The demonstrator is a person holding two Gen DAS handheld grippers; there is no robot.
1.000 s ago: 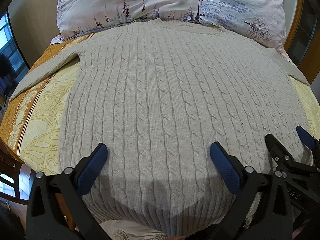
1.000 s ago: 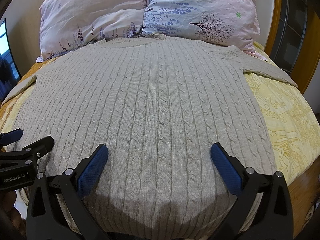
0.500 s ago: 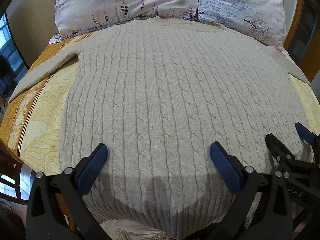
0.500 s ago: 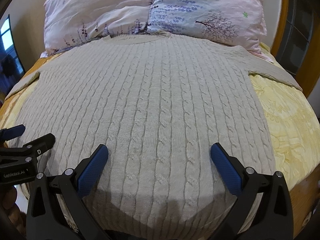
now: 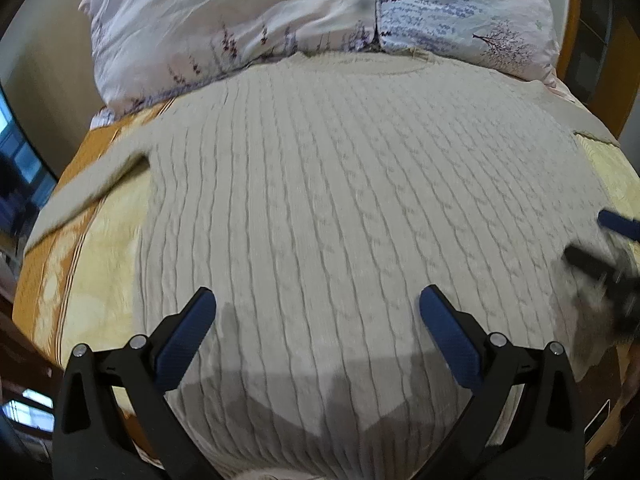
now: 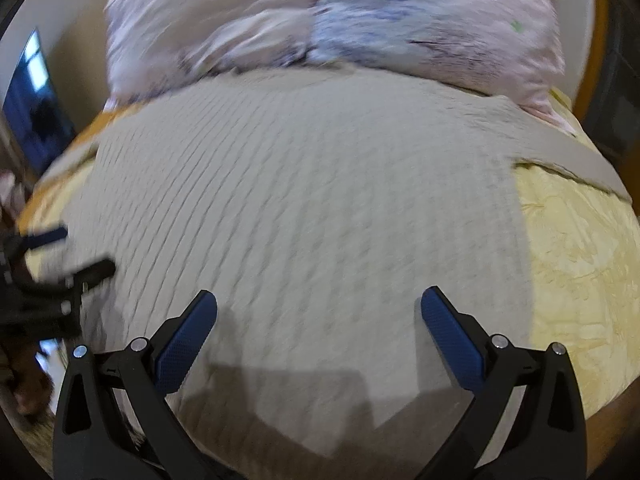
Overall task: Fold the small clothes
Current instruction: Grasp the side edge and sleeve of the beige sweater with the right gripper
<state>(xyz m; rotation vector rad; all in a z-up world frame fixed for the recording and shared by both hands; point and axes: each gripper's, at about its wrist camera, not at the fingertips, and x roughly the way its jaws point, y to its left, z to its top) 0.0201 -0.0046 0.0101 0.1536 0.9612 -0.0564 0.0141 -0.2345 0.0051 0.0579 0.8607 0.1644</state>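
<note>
While the bed (image 5: 100, 276) lies under it as before, the beige sweater (image 5: 340, 200) remains spread flat, unfolded; both views now blur with forward motion; left gripper (image 5: 318, 324) and right gripper (image 6: 319, 326) gape wide, holding nothing, so folding has yet to start.

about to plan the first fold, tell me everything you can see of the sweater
The sweater is a beige cable-knit, spread flat and face up on the yellow bedspread. Its neckline touches the floral pillows, its ribbed hem lies nearest the cameras, and its sleeves angle outward to both sides. Both hand-held grippers hover open above the hem area; neither grips it.
</note>
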